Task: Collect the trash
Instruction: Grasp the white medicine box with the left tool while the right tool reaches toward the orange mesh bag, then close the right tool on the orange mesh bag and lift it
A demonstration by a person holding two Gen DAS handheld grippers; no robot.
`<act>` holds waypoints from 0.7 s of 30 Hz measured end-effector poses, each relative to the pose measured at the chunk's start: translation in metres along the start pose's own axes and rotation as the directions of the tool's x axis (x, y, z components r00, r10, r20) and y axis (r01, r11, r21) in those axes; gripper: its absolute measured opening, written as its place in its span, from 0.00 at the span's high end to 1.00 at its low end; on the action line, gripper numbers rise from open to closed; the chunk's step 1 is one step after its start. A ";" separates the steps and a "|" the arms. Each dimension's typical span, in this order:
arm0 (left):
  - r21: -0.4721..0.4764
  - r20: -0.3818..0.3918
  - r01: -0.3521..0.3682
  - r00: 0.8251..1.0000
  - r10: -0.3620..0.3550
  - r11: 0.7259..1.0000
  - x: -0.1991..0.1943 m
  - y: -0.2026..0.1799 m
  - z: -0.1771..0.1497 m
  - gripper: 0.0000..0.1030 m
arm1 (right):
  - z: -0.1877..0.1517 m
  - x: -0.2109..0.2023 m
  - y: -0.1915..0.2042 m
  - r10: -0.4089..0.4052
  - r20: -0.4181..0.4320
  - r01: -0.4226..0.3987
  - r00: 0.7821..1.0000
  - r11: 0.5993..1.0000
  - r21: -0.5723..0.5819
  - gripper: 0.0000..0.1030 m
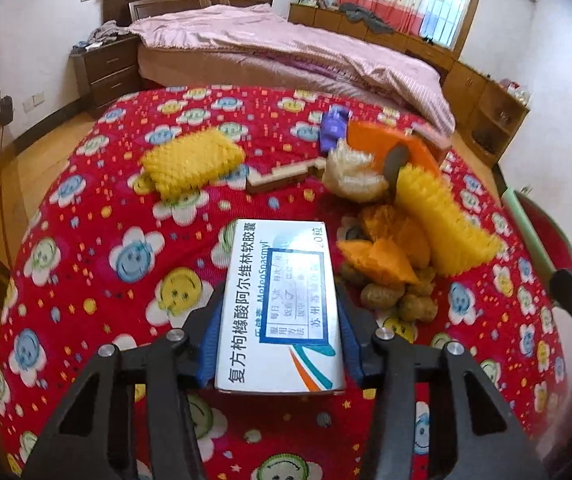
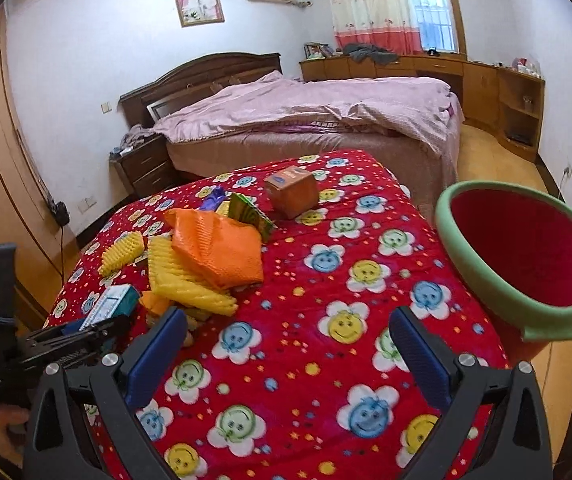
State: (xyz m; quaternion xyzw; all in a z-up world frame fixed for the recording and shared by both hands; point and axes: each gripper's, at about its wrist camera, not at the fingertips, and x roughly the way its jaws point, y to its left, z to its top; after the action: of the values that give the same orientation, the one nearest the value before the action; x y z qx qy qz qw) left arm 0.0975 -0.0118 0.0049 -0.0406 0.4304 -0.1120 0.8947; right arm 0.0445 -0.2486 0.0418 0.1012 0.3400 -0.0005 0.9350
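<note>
**Medicine box clamped as the trash round got under way**

From my remote seat, I had the left gripper (image 1: 280, 320) pinching a white medicine box (image 1: 282, 300) across its narrow width, its blue pads (image 1: 211, 340) pressed against both long sides. The box sat lengthwise between the fingers, over the red smiley-print blanket (image 1: 98, 280) at the near side of the litter. I judged that grip the sensible one: the short span fits the jaws, and the long flat faces give the pads something square to bear on.

The rest of the litter lay heaped just beyond the box: yellow foam fruit netting (image 1: 442, 228), orange peel (image 1: 386, 248), a few brownish nut-like lumps (image 1: 398, 300) and an orange mesh wrap (image 2: 222, 248). A second yellow netting piece (image 1: 192, 164) sat apart to the left.

The right gripper (image 2: 286, 356) hovered over bare blanket with its jaws spread wide and nothing between them. The green-rimmed red bin (image 2: 482, 280) stood at the blanket's right edge, close by that free gripper, which I took as the destination for the box.
</note>
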 end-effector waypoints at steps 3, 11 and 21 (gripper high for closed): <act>0.015 0.029 0.008 1.000 -0.008 1.000 -0.006 0.003 0.009 0.51 | 0.011 0.008 0.008 0.011 -0.016 -0.011 1.000 1.000 0.003 0.00; 0.042 0.071 -0.011 0.997 0.008 0.999 -0.006 0.011 0.036 0.51 | 0.041 0.050 0.020 0.027 -0.065 -0.024 0.997 0.999 0.039 0.00; -0.005 0.048 0.007 0.999 -0.007 1.000 0.011 0.023 0.037 0.51 | 0.046 0.116 0.033 0.079 -0.199 -0.068 0.977 0.996 0.060 0.18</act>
State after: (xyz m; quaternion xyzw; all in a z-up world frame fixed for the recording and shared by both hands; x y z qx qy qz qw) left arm 0.1369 0.0072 0.0157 -0.0471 0.4090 -0.1131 0.9043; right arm 0.1653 -0.2174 0.0084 0.1380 0.4287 0.0353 0.8921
